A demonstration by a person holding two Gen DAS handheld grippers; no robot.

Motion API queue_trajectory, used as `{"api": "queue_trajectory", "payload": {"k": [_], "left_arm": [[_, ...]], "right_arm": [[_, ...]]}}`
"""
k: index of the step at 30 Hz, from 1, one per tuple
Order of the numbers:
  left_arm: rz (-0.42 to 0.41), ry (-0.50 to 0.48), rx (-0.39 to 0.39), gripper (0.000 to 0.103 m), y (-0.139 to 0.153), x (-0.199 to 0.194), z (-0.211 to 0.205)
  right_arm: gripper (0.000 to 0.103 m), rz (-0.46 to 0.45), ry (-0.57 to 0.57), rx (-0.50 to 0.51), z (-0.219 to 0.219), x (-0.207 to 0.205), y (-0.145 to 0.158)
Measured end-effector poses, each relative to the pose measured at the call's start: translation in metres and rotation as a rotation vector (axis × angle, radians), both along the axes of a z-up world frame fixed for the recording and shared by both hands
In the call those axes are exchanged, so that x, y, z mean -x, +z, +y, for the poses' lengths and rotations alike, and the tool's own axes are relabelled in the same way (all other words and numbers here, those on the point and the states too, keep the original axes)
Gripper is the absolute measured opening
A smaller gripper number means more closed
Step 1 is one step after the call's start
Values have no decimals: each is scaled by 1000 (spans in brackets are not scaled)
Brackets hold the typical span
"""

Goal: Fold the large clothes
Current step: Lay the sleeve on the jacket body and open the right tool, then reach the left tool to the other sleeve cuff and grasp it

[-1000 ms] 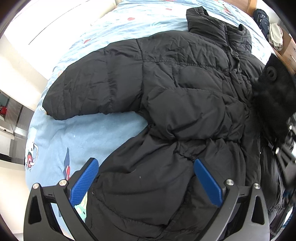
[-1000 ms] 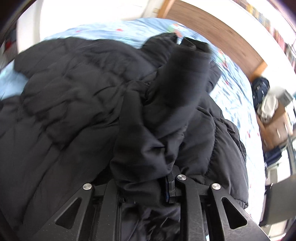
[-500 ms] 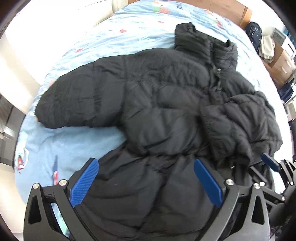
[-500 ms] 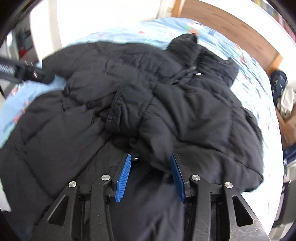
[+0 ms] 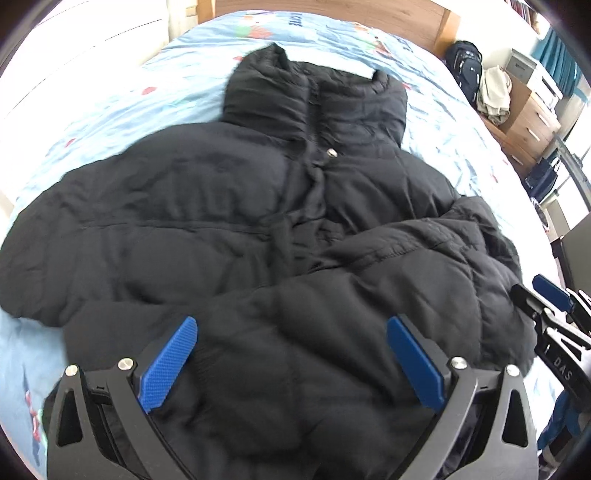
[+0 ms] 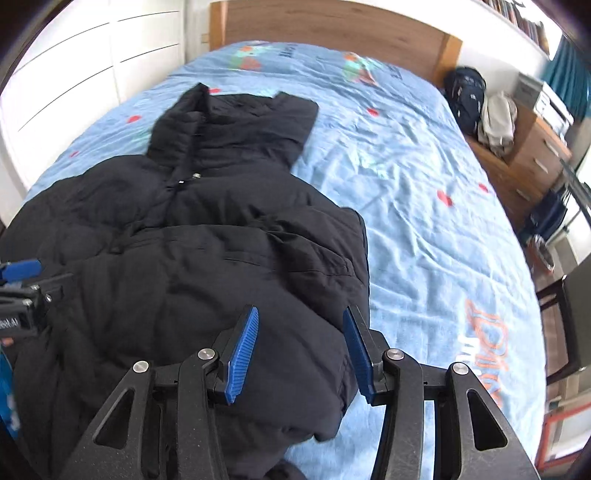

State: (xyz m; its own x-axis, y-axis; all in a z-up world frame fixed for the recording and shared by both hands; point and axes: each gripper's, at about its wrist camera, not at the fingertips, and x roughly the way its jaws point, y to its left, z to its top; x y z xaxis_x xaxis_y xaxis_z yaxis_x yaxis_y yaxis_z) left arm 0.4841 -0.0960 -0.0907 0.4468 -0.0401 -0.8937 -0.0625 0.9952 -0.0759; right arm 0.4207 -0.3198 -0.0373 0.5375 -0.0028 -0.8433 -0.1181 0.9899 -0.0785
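Observation:
A large black puffer jacket lies front up on the blue bed, collar toward the headboard. Its right sleeve is folded in across the chest; it also shows in the right wrist view. The left sleeve stretches out to the left. My left gripper is open and empty above the jacket's lower hem. My right gripper is open and empty above the jacket's right side. The right gripper also shows at the right edge of the left wrist view.
The blue patterned bedsheet spreads to the right of the jacket. A wooden headboard stands at the far end. A wooden dresser with a backpack and clothes stands at the right. White wardrobe doors line the left.
My right gripper carried the right sleeve across the jacket's chest, opened and let it go, then drew back. Both grippers have pulled back toward the hem.

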Motion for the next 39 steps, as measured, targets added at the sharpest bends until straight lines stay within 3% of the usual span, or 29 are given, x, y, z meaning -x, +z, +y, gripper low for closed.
{"api": "queue_trajectory", "payload": {"k": [6,11,15,18,20,24,28,33,39], "left_arm": [[23,22,-51,103,-49,2,-4],[23,39,-49,103,-65,6,-3],[49,30,-46,103,-53,8,0],[13,41,-58,103,-37,22,6],[35,32,-58,103,-39,33,4],[74,18,-45,103,-54,36,5],[80,-3,-11,103,-47,39,10],[36,45,75,103,-21,62,43],[40,144,88,103,-9,84,119]], "right_arm": [[48,69,32,-30,4,1,-42],[48,117,2,-64,-1,-7,-69],[48,139,-9,-44,-1,-5,-54],[48,91,-12,-64,0,11,-27],[48,62,-3,-99,4,29,-12],[52,104,8,-83,14,49,-26],[52,159,-52,-98,9,50,-37],[52,151,-91,-72,8,60,-18],[52,110,-151,-64,11,101,9]]}}
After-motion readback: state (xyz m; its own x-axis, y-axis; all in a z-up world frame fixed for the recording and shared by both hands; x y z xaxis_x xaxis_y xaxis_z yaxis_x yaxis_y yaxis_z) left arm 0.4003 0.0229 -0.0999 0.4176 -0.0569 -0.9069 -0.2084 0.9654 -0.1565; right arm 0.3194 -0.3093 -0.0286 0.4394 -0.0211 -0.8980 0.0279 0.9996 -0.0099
